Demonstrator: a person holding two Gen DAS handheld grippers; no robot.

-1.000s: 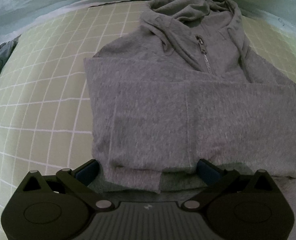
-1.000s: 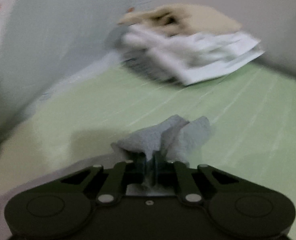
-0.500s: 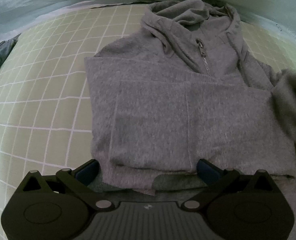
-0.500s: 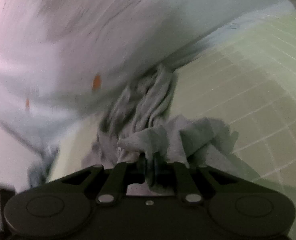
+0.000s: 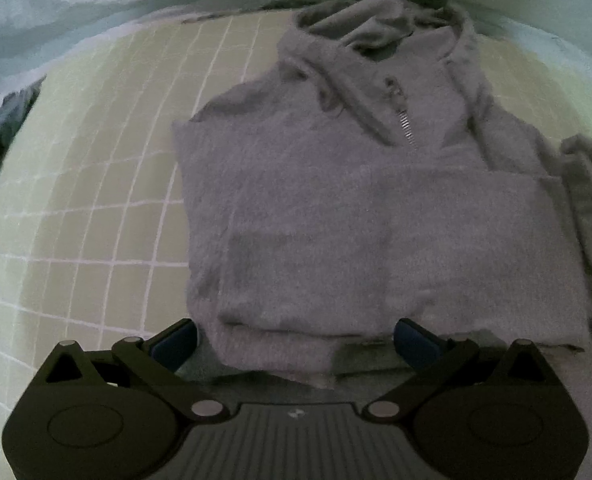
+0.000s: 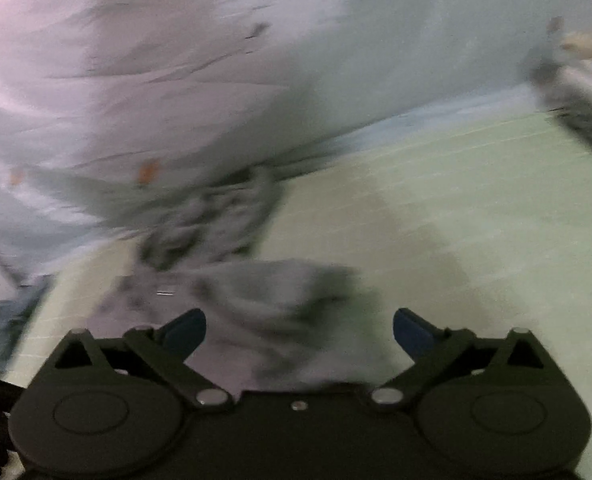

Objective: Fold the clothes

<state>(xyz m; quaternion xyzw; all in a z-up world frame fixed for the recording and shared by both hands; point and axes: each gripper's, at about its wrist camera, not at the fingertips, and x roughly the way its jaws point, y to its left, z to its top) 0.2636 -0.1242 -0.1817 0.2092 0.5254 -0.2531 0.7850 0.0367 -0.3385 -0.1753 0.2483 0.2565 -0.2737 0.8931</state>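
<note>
The left gripper [image 5: 296, 336] is spread wide over the hem of the gray hoodie [image 5: 356, 216], which lies flat on the green checked sheet [image 5: 95, 200], hood at 12 o'clock. The right gripper [image 6: 300, 328] is spread too, blurred gray cloth [image 6: 279, 296] loose between its fingers.

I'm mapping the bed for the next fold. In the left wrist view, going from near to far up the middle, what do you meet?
Left gripper, jaws open → folded lower part of the grey hoodie → its zipper → its hood → pale bedding behind.
</note>
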